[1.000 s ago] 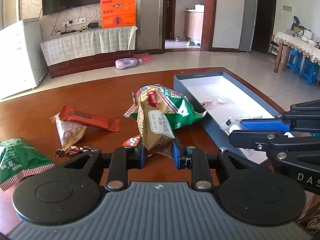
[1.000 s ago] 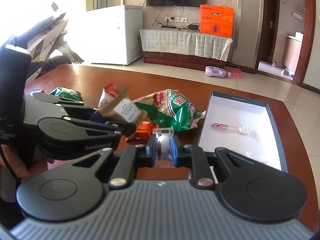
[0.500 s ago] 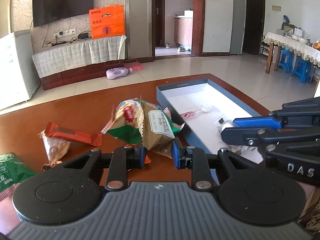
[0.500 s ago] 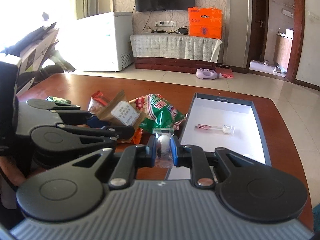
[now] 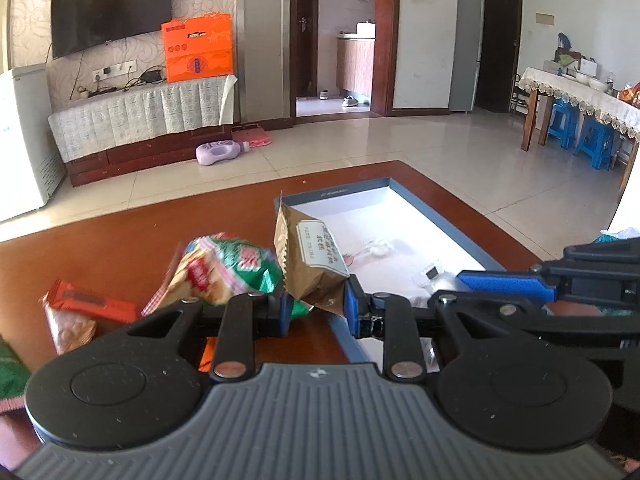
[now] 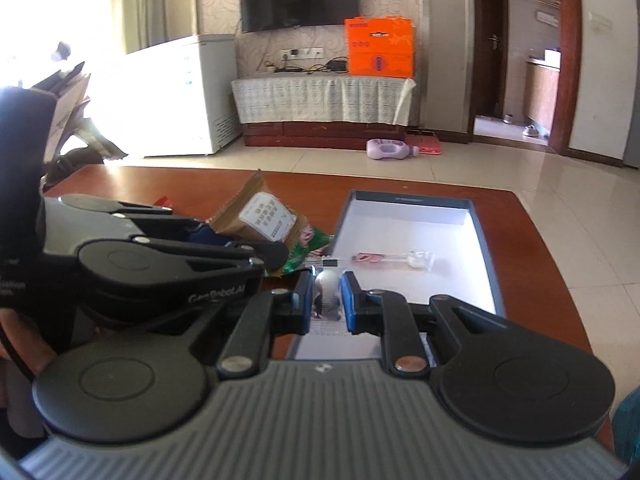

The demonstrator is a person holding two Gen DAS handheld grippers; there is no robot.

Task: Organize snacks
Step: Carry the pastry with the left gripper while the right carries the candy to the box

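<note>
My left gripper point(image 5: 315, 307) is shut on a brown snack packet point(image 5: 308, 256) with a pale label, held over the near left corner of the blue box point(image 5: 336, 196) with a white inside. In the right wrist view that brown packet point(image 6: 256, 216) sticks up from the left gripper point(image 6: 256, 252) beside the box point(image 6: 408, 199). My right gripper point(image 6: 326, 296) is shut on a small clear-wrapped white candy point(image 6: 326, 280) above the box's near end. A wrapped candy with a pink end point(image 6: 394, 258) lies inside the box.
On the brown table point(image 5: 120, 248) lie a green and red bag point(image 5: 228, 272), an orange-red bar point(image 5: 90, 302), a nut packet point(image 5: 70, 328) and a green packet point(image 5: 10, 376) at the left edge. A person's hand point(image 6: 24, 344) holds the left gripper.
Both grippers have moved right toward the box with their snacks. The brown packet now hangs at the box's edge, and the loose snacks have slid left in the left wrist view.
</note>
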